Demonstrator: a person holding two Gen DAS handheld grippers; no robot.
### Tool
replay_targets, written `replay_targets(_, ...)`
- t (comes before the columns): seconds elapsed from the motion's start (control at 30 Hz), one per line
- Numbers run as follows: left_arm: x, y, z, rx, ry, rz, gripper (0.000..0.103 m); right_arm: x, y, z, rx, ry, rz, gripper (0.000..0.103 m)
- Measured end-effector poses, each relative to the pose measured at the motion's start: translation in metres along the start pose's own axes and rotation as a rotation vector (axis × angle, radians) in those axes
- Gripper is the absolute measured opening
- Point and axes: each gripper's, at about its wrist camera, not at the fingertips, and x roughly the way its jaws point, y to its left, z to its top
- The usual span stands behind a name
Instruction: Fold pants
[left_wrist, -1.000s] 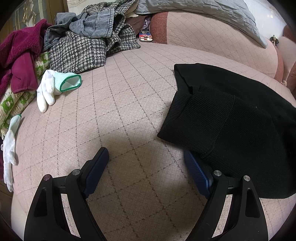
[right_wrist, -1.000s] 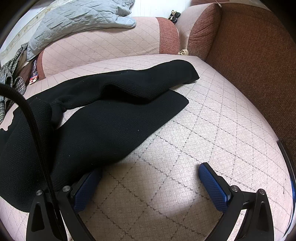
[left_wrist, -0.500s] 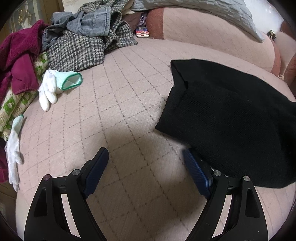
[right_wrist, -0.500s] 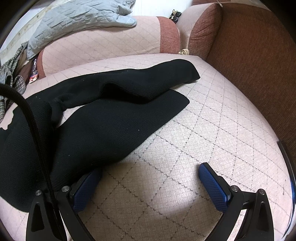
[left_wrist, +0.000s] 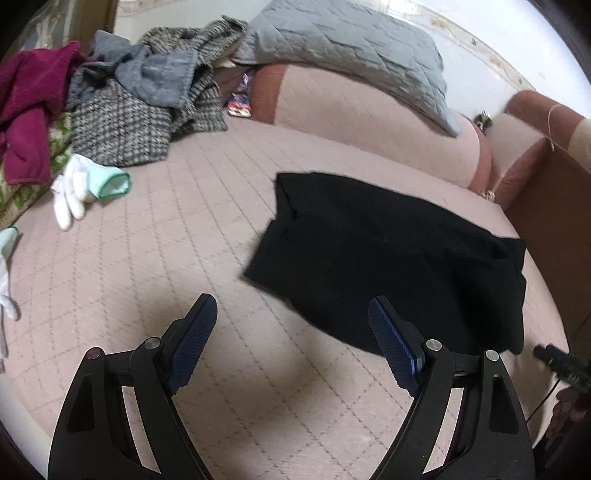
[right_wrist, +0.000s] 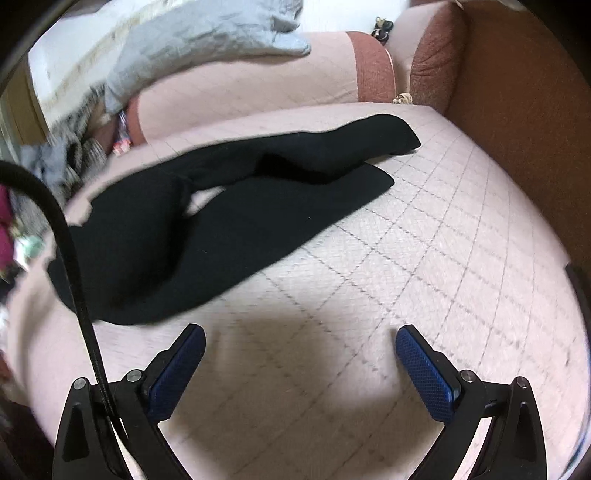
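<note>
The quilted sofa seat (right_wrist: 443, 229) carries one pair of black pants (right_wrist: 221, 221), lying flat, long axis running from the waist on the left to two leg ends on the right. The left gripper (left_wrist: 291, 328) hovers nearest the waist, probably just short of it. The right gripper (right_wrist: 299, 350) hangs beside the near leg. Both are spread wide, holding nothing.

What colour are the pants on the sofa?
Plain black pants, no pattern visible; the right wrist view shows both legs best.
</note>
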Motion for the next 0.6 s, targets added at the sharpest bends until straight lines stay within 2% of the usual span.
replay_targets(0.03,0.003,0.000,-0.002,-0.004,0.011,-0.002,0.085,-0.006,-0.003,0.000,0.029,-0.002,0.033,0.103)
replay_targets(0.2,0.018,0.002,-0.001,-0.070,0.049,-0.030,0.085,-0.011,-0.017,0.017,0.085,-0.066,0.095,0.103)
replay_targets(0.33,0.032,0.000,-0.001,-0.108,0.096,-0.048,0.085,-0.002,-0.032,0.033,0.135,-0.052,0.125,0.101)
replay_targets(0.47,0.047,-0.005,-0.002,-0.134,0.149,-0.082,0.085,0.018,-0.044,0.046,0.137,-0.013,0.087,0.087)
replay_targets(0.6,0.054,-0.014,0.001,-0.102,0.136,-0.061,0.085,0.036,-0.055,0.057,0.187,0.015,0.117,0.086)
